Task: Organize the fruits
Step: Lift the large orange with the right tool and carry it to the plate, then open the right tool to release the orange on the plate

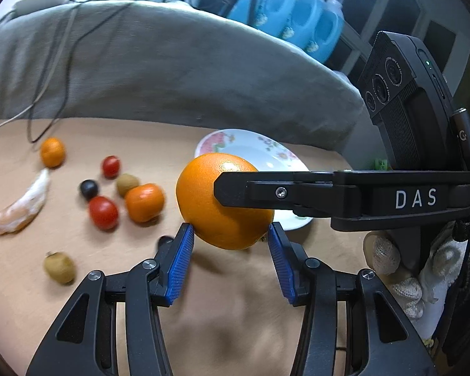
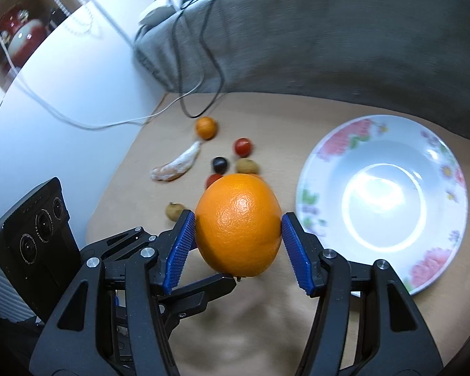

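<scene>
A large orange [image 1: 217,202] [image 2: 238,224] hangs above the wooden table between both grippers. My right gripper [image 2: 237,235] is shut on it, blue pads on its left and right sides; in the left wrist view its black finger [image 1: 250,188] crosses the orange from the right. My left gripper [image 1: 232,241] has its blue pads at the orange's lower sides; whether they press it I cannot tell. A floral white plate [image 2: 382,153] [image 1: 266,150] lies to the right, with nothing in it.
Small fruits lie at the left: two small oranges [image 1: 52,152] [image 1: 144,202], cherry tomatoes [image 1: 103,213], a dark grape [image 1: 88,188], brownish longans [image 1: 59,267], a peeled segment [image 1: 22,210]. A grey cushion [image 1: 172,62] with cables lines the back.
</scene>
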